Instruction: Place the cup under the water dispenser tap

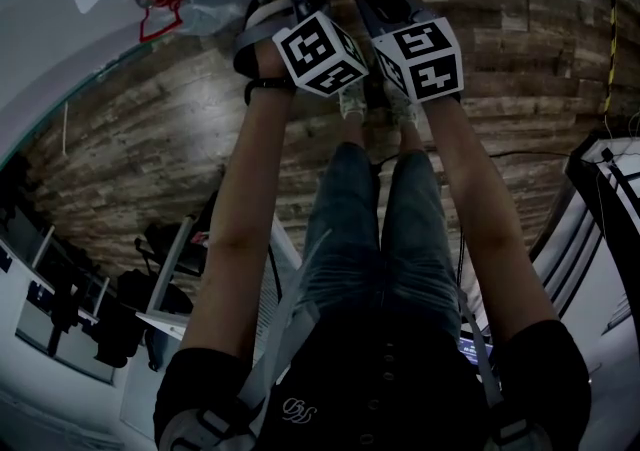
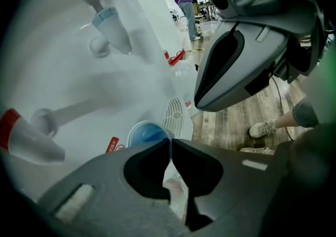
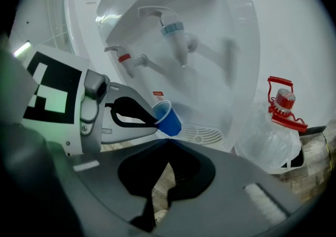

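Left gripper (image 3: 155, 120) is closed on the rim of the blue cup (image 3: 169, 119), which is tilted with its mouth toward the jaws. The cup hangs well below the blue tap (image 3: 173, 33), seemingly slightly to the gripper's side of its spout.

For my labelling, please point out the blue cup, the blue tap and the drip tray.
blue cup (image 3: 168, 120): right gripper view, side wall.
blue tap (image 3: 172, 29): right gripper view, blue collar.
drip tray (image 3: 203, 134): right gripper view, slotted grille.

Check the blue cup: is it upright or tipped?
Tipped: the right gripper view shows the cup leaning, rim pinched by the left gripper.
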`<state>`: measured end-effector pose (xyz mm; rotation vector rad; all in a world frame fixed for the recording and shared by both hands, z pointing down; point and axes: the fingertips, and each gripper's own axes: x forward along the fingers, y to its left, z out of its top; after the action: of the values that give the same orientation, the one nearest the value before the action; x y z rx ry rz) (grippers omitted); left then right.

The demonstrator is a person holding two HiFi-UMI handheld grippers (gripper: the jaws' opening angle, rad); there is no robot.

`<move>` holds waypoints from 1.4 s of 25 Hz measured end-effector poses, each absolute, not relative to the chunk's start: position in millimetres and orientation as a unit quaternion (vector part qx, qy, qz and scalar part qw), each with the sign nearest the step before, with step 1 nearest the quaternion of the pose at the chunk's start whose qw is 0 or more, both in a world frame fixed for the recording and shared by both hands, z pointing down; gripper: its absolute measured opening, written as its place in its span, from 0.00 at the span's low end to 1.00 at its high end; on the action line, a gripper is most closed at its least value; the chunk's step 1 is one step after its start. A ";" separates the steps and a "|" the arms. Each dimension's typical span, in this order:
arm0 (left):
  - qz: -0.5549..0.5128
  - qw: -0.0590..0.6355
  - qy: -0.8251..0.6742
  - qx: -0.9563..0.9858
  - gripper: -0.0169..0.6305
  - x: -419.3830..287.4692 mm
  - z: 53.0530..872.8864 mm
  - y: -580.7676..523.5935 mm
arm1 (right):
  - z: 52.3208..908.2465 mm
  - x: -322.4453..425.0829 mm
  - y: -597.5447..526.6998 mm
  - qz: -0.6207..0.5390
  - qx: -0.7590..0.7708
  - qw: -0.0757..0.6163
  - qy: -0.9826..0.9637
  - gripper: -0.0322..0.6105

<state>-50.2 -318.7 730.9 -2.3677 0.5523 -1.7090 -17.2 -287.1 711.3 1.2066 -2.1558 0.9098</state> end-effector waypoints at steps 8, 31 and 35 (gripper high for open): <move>-0.580 0.111 0.170 -0.789 0.05 -43.3 741.6 -321.8 | 720.0 -10.7 -280.5 0.343 0.449 0.258 -0.784 0.05; -0.558 0.107 0.193 -0.800 0.21 -40.1 722.0 -325.9 | 699.6 -4.7 -281.0 0.333 0.455 0.254 -0.786 0.05; -0.553 0.102 0.205 -0.801 0.21 -42.9 713.5 -323.7 | 688.6 -8.0 -281.0 0.324 0.453 0.254 -0.791 0.05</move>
<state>-42.9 -323.7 713.5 -2.3642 0.6067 -1.6336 -8.0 -281.0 688.6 1.2305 -2.1490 0.8794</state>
